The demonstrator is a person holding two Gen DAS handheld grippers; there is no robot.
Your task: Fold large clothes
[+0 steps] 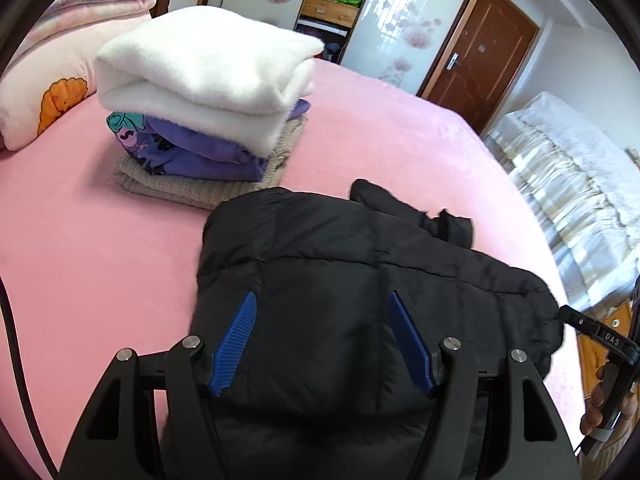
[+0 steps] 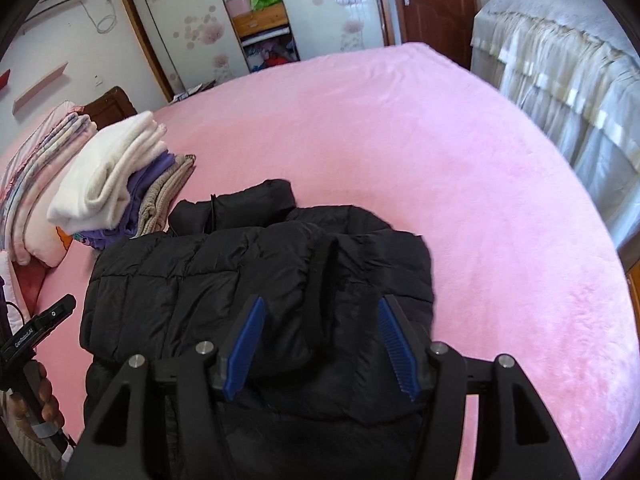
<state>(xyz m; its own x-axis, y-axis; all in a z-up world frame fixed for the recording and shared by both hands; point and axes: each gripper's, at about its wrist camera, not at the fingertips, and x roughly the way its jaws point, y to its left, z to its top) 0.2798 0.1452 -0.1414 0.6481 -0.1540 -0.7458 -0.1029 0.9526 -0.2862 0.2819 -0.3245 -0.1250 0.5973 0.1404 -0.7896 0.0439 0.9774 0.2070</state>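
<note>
A black puffer jacket (image 1: 360, 256) (image 2: 256, 272) lies folded into a thick bundle on the pink bed (image 1: 80, 248) (image 2: 460, 168), with a sleeve end sticking out at its far side. My left gripper (image 1: 322, 294) hovers over the jacket's near left part. Its blue pads (image 1: 236, 340) stand wide apart and pinch no cloth. My right gripper (image 2: 321, 300) is open over the near right part, with a dark fold of the jacket running under the gap. Each view shows the other gripper in a hand at its edge: the right gripper (image 1: 600, 336) and the left gripper (image 2: 40, 330).
A stack of folded clothes (image 1: 208, 80) (image 2: 108, 192), white fleece over purple and beige, sits just beyond the jacket to the left. Folded quilts and a pillow (image 1: 48, 80) lie behind it. A covered piece of furniture (image 2: 560, 80) flanks the bed's right. A wardrobe (image 2: 256, 12) and a door (image 1: 480, 60) stand beyond.
</note>
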